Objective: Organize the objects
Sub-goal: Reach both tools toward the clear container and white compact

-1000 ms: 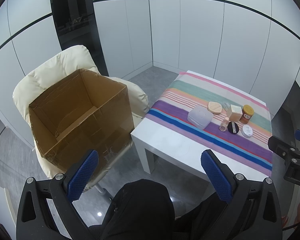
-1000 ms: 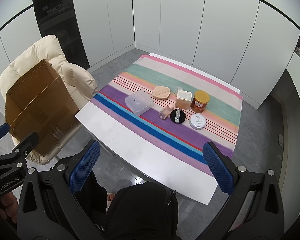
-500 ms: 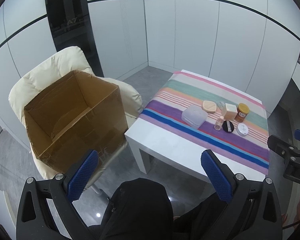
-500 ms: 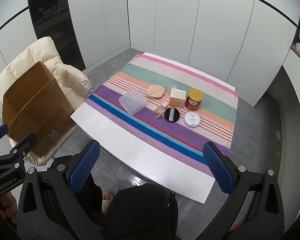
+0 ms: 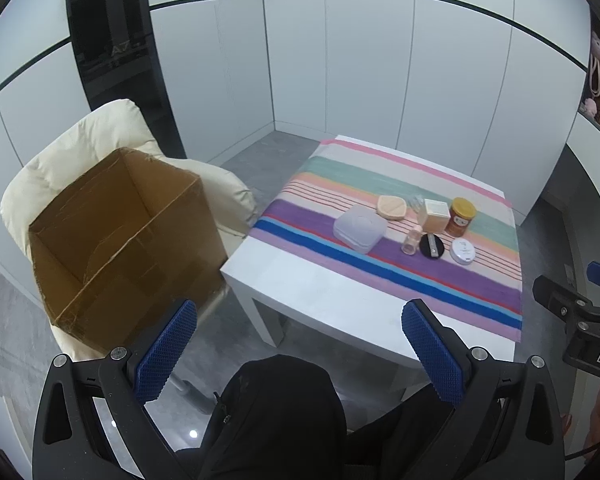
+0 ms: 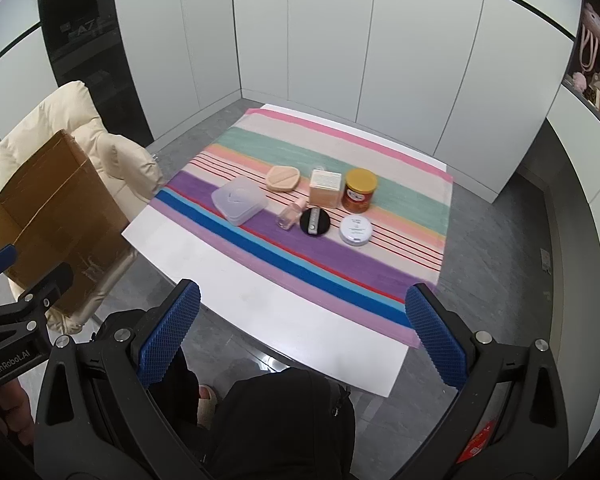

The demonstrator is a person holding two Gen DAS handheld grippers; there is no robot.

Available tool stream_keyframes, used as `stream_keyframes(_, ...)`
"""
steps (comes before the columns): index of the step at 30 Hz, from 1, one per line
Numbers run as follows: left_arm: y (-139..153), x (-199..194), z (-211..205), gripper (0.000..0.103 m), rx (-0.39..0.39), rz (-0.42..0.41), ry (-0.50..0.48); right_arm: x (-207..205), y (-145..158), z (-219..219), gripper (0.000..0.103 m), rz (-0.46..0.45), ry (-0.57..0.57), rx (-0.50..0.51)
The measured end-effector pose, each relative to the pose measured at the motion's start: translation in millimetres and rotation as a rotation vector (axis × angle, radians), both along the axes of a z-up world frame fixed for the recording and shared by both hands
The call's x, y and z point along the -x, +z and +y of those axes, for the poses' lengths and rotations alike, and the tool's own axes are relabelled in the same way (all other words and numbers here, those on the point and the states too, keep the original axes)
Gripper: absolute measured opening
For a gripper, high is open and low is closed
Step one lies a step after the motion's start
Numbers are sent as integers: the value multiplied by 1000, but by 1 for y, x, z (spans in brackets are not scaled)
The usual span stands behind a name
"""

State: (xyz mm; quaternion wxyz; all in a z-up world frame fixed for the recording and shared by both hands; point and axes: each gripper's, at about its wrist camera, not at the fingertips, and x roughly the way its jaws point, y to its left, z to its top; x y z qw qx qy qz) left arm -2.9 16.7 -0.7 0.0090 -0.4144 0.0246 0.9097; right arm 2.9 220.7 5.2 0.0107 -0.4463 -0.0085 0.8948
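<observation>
Several small objects sit on the striped cloth (image 6: 260, 148): a clear plastic box (image 6: 239, 200), a peach puff (image 6: 283, 178), a beige carton (image 6: 325, 189), an orange-lidded jar (image 6: 359, 191), a small pink bottle (image 6: 290, 214), a black compact (image 6: 315, 221) and a white round tin (image 6: 355, 231). The box (image 5: 359, 226) and jar (image 5: 461, 216) also show in the left wrist view. An open cardboard box (image 5: 124, 236) rests on the cream chair (image 5: 80, 148). My left gripper (image 5: 300, 348) and right gripper (image 6: 304, 332) are both open, empty, and held well back from the table.
The white table (image 6: 268, 312) has a bare front strip below the cloth. White wall panels surround the room. A dark glass panel (image 5: 112, 48) stands behind the chair. The person's dark-clothed lap (image 6: 284, 420) is below the grippers. Shelves with pink items (image 6: 592, 44) are at right.
Both grippers have drawn back and up from the table, so the table and objects look smaller and farther. Nothing on the table has moved.
</observation>
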Motion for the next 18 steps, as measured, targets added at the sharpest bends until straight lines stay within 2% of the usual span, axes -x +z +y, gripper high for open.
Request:
stream_keyframes(9,-1,5,21,103,-2,-1,-27,-4,-2,24,103,2,-52,-1)
stream_keyframes(12,-1,10,31,103,2,3,-74,-2,-5,33,103,-1,-82,-13)
stream_keyframes(18,-13,31,45,103,-22,-67,-153,8,-14,49,103,-29,-132,6)
